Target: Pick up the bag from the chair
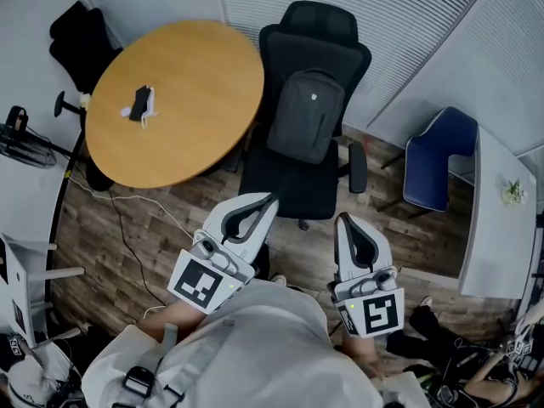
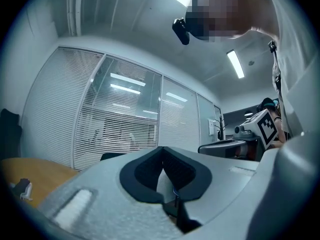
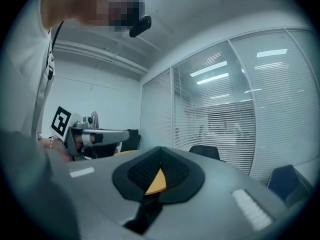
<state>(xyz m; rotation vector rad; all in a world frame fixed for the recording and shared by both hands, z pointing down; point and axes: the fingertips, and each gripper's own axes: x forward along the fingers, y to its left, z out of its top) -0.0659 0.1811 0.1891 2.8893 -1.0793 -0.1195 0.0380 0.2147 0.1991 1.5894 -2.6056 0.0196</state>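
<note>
As seen from the head view, the bag (image 1: 306, 115) leans against the chair (image 1: 289, 189) back, ahead of left gripper (image 1: 270, 199) and right gripper (image 1: 340, 219). Left gripper view: jaws pressed together, empty. Right gripper view: likewise. Risk: arriving unopened, they would shove the bag over.

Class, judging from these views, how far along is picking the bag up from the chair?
Done: nothing; the bag sits on the chair, untouched. In hand: neither the left gripper nor the right gripper holds anything; both are shut, short of the chair. Left: reach, open, grip the bag, lift.
</note>
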